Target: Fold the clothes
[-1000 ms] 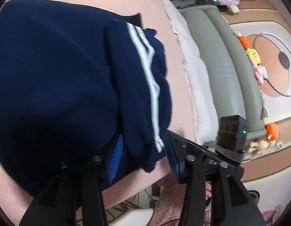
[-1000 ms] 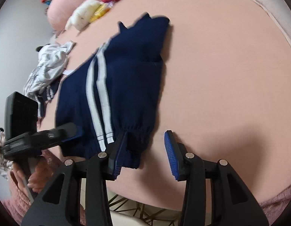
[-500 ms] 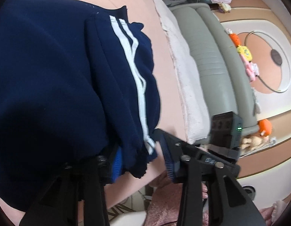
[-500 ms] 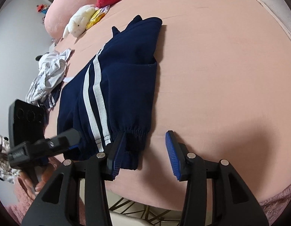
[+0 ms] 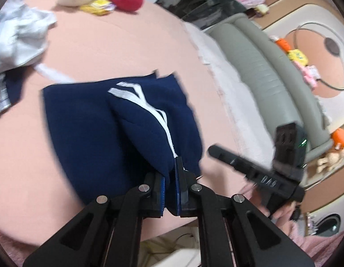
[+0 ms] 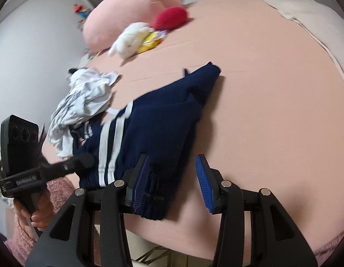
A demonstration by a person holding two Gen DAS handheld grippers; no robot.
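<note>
Bed sheet (image 6: 272, 111) to the right of the navy trousers (image 6: 163, 120) is bare pink all the way to the pale blanket (image 6: 310, 20) at the edge, wide open for a pass. Left of the trousers it's tight: crumpled white-grey clothes (image 6: 83, 102) touch or overlap their far left corner. Far end is blocked by a white plush toy (image 6: 129, 40), yellow packet (image 6: 149, 42), red plush (image 6: 170, 17) and a pink pillow (image 6: 132, 6). Between that cluster and the trousers there's a clear strip of sheet. Beyond the blanket, a grey padded bed frame (image 5: 272, 71) bounds that side.
</note>
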